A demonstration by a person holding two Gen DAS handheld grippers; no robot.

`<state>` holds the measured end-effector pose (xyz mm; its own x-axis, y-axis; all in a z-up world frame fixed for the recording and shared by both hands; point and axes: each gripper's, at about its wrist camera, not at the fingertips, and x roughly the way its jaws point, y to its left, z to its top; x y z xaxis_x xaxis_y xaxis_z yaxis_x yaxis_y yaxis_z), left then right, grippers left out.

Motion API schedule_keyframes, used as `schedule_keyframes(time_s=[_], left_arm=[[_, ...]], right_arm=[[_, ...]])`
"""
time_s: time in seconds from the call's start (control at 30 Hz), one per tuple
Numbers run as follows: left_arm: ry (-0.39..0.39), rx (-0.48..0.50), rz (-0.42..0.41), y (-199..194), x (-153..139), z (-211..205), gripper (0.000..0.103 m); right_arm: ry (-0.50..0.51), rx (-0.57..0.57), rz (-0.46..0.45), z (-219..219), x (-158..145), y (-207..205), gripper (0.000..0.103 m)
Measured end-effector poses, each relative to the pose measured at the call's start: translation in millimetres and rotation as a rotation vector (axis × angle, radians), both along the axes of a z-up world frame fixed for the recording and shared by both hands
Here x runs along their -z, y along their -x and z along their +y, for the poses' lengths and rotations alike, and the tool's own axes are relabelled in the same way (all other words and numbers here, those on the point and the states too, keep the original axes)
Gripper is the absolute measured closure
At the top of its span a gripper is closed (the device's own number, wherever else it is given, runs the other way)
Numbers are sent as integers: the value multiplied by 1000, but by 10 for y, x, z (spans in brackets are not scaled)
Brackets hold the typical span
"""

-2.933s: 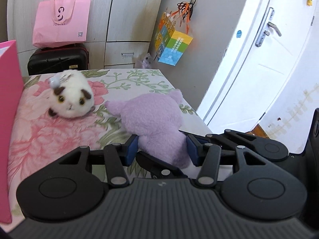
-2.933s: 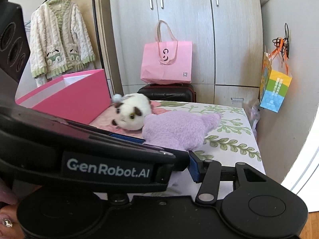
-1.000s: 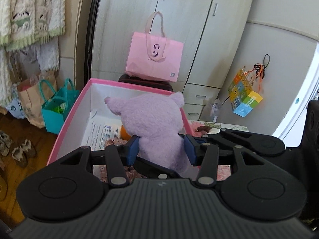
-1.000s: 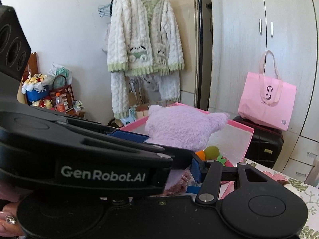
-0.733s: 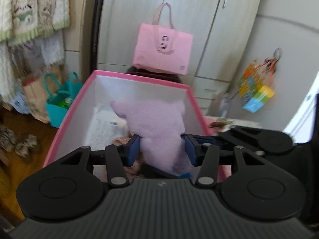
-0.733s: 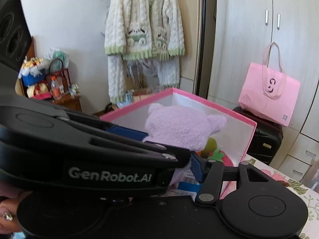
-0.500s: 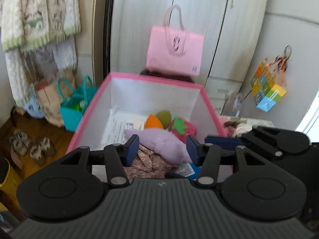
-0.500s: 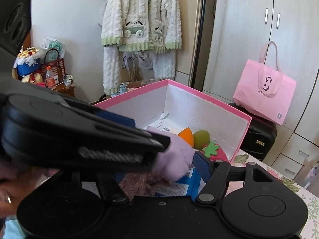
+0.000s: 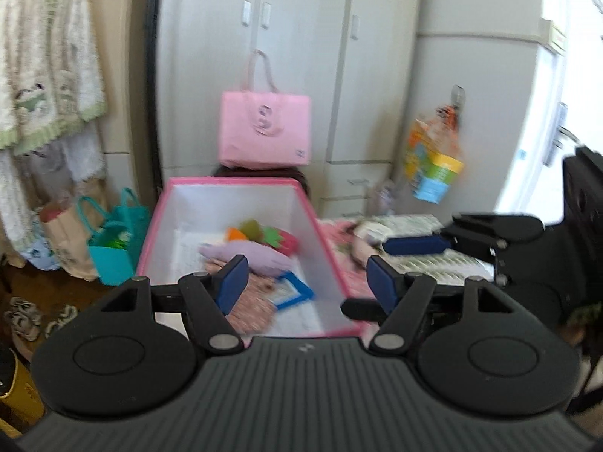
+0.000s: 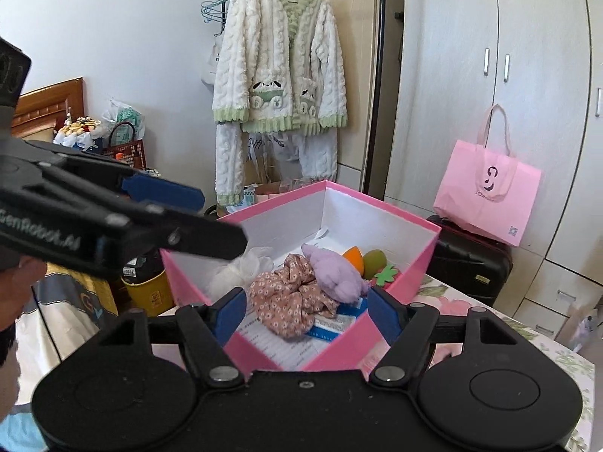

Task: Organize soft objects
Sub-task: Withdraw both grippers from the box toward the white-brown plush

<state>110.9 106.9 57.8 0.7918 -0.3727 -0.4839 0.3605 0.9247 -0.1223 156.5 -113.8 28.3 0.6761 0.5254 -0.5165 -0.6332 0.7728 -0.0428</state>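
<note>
1. Hovering over the pink box (image 10: 392, 271), my right tongs (image 10: 306, 314) stand spread with nothing between the pads; the purple plush (image 10: 333, 269) lies loose inside the box, on the floral cloth (image 10: 290, 301) and beside the orange and green soft toys (image 10: 363, 258)

2. Widening as I hold them, my left tongs (image 9: 306, 282) are likewise empty, their jaws opening; in the left view the purple plush (image 9: 248, 254) rests on the box floor, ahead of and below the left-hand pad, its long axis running across the frame

3. Judging the next job: the white plush (image 9: 371, 231), blurred but visible on the flowered bed (image 9: 433, 260), lies outside the pink box (image 9: 328, 263), off to the right of its near corner

4. From my left tongs that toy sits ahead and to the right, past the box's right wall; the blue pad of my right tongs (image 9: 414, 245) shows just beside it in the left view, so my right hand looks the nearer one

5. In the right view the bed (image 10: 557, 346) runs away to the right of the box and the white plush is out of frame there, so I cannot give its lie from that side

6. The turn the coming move hangs on, as I read it: swing both tongs rightward, away from the box and over the bed
</note>
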Motion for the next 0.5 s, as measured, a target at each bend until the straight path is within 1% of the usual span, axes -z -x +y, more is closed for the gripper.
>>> schedule_keyframes(time_s=[0.23, 0.4, 0.5], left_arm=[[-12, 141, 46, 230, -87, -271, 34], [-50, 196, 64, 306, -58, -543, 34], [-55, 228, 93, 288, -27, -701, 34]], right_arm=[[19, 27, -2, -321, -105, 265, 24], [14, 66, 14, -656, -70, 404, 23], [8, 87, 17, -852, -43, 468, 20]])
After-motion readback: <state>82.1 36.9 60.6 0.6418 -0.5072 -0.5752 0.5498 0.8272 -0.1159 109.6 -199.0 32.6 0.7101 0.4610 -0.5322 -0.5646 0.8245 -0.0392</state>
